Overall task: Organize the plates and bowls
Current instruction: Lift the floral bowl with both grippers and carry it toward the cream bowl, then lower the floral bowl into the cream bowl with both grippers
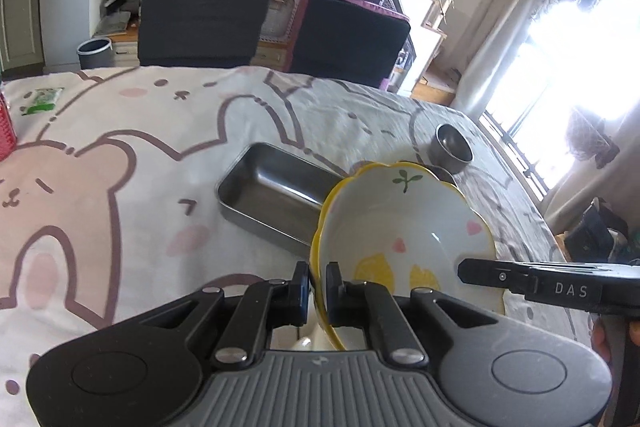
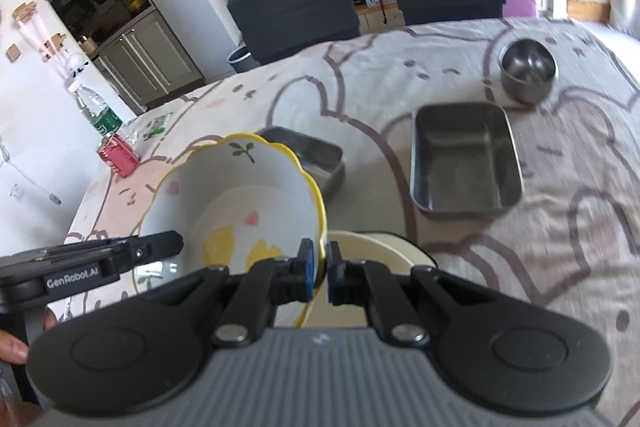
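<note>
A white ceramic bowl (image 1: 404, 227) with a yellow scalloped rim and lemon print is held between both grippers above the table. My left gripper (image 1: 318, 285) is shut on its left rim. My right gripper (image 2: 319, 269) is shut on its right rim; the bowl also shows in the right wrist view (image 2: 240, 203). A cream plate or bowl (image 2: 380, 255) lies on the table just under the held bowl. Two rectangular steel trays (image 2: 466, 155) (image 2: 316, 155) and a small round steel bowl (image 2: 528, 69) sit farther out; the left wrist view shows one tray (image 1: 272, 195) and the steel bowl (image 1: 452, 147).
The table wears a cartoon bear cloth (image 1: 120, 167). A red can (image 2: 119, 157) and a water bottle (image 2: 98, 111) stand at the far left edge, next to a green packet (image 1: 42, 101). Two dark chairs (image 1: 200, 23) (image 1: 348, 39) stand behind the table.
</note>
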`<state>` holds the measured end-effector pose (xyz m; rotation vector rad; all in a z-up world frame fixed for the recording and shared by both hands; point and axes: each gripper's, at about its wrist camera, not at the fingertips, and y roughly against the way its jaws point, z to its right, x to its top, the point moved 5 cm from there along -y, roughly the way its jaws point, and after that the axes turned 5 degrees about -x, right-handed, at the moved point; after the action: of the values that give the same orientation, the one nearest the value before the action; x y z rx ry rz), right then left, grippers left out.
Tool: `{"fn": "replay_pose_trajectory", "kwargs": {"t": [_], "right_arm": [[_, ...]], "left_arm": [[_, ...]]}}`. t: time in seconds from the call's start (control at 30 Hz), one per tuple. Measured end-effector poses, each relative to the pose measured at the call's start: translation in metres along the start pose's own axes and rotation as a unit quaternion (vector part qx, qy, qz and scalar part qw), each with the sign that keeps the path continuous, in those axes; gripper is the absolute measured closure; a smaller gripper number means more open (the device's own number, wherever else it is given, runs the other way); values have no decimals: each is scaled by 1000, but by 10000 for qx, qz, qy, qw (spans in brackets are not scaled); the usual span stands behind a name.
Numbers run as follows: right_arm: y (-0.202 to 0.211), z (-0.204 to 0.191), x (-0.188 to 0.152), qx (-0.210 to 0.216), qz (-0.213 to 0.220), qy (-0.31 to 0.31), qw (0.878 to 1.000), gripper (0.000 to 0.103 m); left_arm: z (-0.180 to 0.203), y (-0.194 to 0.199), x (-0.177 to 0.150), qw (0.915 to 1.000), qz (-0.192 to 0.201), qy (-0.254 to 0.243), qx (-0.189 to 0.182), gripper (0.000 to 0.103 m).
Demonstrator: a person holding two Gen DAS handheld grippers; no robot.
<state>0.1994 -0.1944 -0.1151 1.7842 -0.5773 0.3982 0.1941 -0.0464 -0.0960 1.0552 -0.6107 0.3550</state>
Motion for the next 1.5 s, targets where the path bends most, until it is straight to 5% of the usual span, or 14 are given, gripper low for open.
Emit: {"fn": "replay_pose_trajectory", "kwargs": {"t": [0.47,1.5], "right_arm": [[17,27,-21,-185,-191,67,9996,95],[4,22,-43,-566,-812,604,9933,95]], "left_arm": [[19,-23,-20,9988,-467,-42,-152,95],[22,-47,-58,9905,-1324,-376,-21,90]]}}
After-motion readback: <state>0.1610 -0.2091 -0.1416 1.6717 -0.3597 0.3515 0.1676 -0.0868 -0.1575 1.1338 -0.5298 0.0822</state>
